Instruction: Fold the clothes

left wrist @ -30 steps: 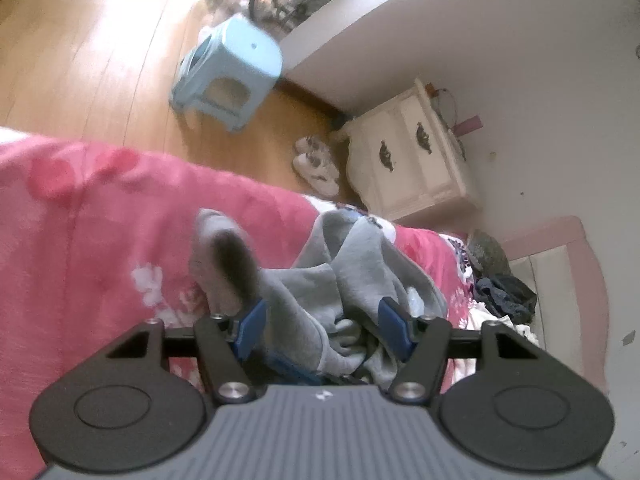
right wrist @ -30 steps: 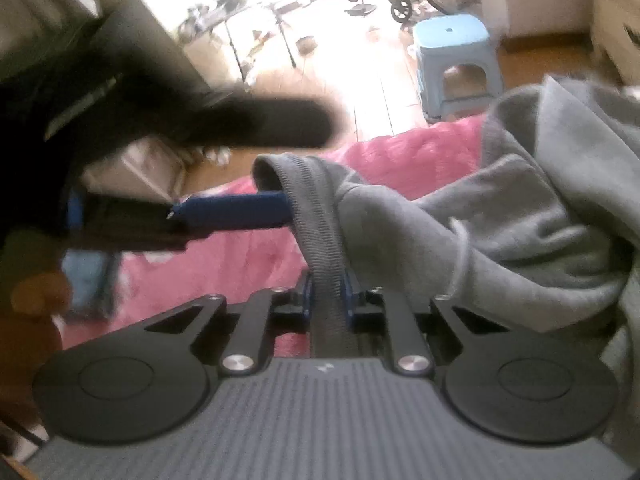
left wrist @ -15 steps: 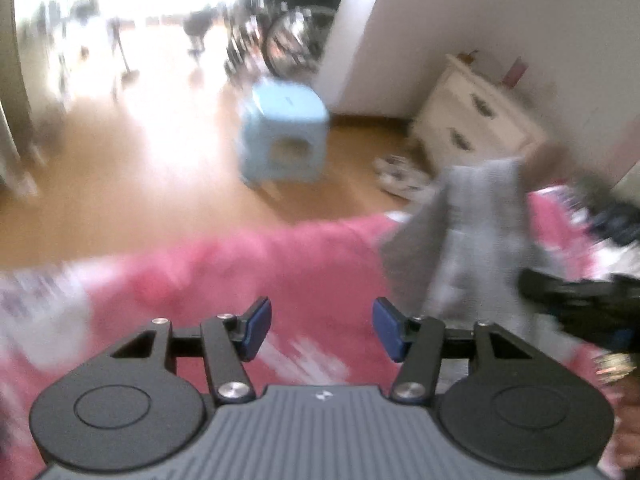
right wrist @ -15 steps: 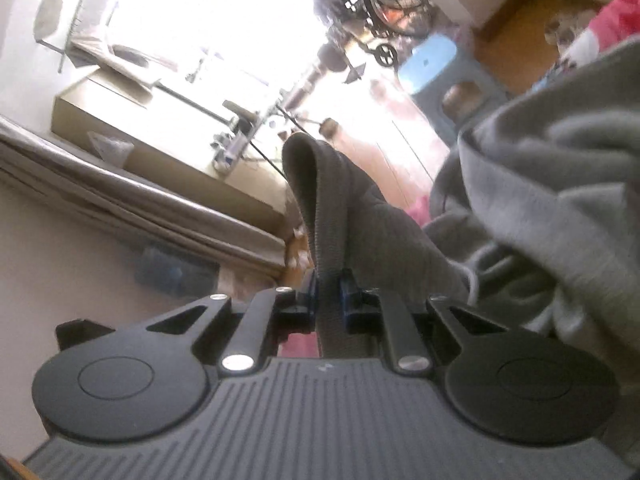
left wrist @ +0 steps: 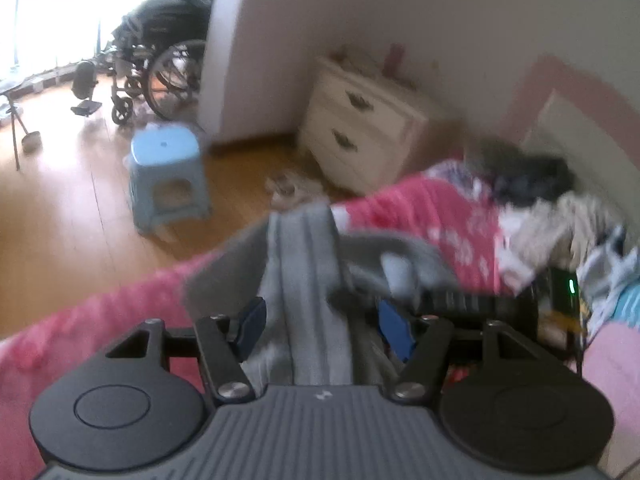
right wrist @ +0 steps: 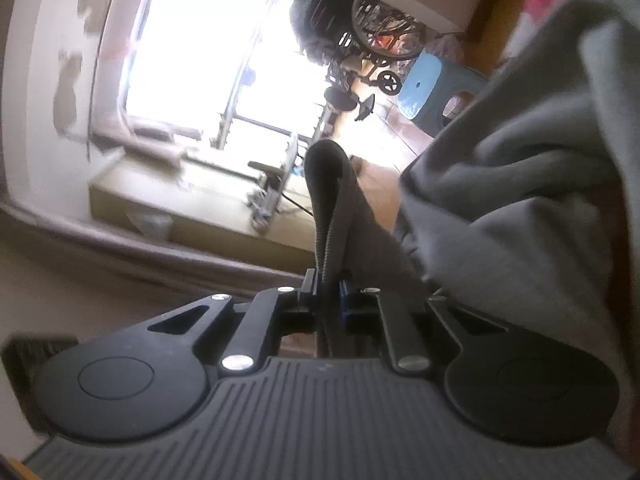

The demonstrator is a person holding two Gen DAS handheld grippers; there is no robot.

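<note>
The left gripper [left wrist: 320,320] has its jaws spread wide, and a band of the grey sweatshirt [left wrist: 308,280] runs up between the two blue pads without either pad pressing on it. The view is blurred, so whether the cloth brushes a pad cannot be told. The sweatshirt hangs bunched above the bed's pink floral bedspread [left wrist: 420,204], with more of its folds trailing to the right. Just right of the left gripper's right finger, a dark device with a small green light [left wrist: 570,286] shows; what it is cannot be made out.

The right gripper [right wrist: 329,292] has its jaws pressed together on a ribbed edge of the same sweatshirt [right wrist: 520,184]. That edge stands up from the jaws in a dark loop, while the bulk of the garment fills the right side of the right wrist view.

Beyond the bed lies a wooden floor [left wrist: 60,208] with a light blue plastic stool [left wrist: 168,176] on it. A wheelchair [left wrist: 160,68] stands near the bright window, and a cream nightstand [left wrist: 360,124] with two drawers sits against the wall beside the bed. A jumbled pile of other clothes [left wrist: 552,208] rests at the far end of the bed near the pink headboard [left wrist: 560,80].
</note>
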